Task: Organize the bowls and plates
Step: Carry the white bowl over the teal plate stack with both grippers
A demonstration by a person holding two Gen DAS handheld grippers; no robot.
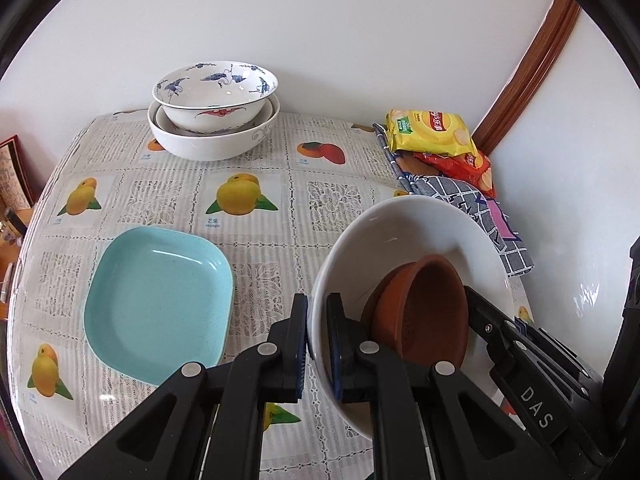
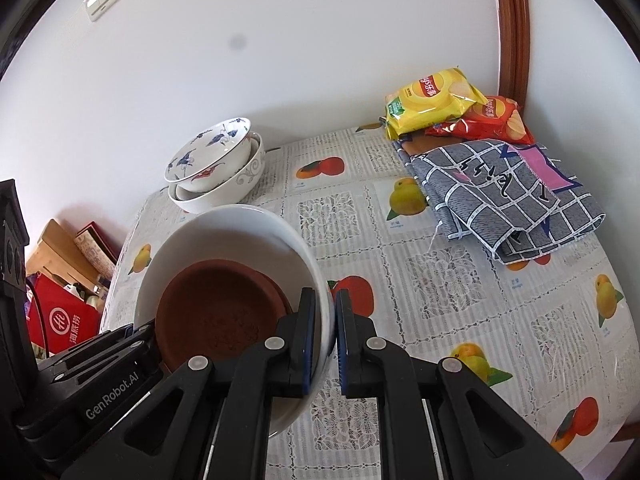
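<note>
2 grippers, left [image 1: 317,344] and right [image 2: 328,344], pinch opposite rims of the white bowl [image 1: 404,232] between narrow jaws. Brown dishes [image 2: 216,312] sit inside it. Their bodies read "DAS" and "GenRobot.AI".

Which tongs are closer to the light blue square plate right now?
Left. The left tongs grip the white bowl's rim beside the light blue square plate; the right tongs clamp the opposite rim, farther away.

White bowl's [image 1: 400,232] near rim hidden behind claws, red bag [image 2: 60,320] cut off, tablecloth captions unreadable
</note>
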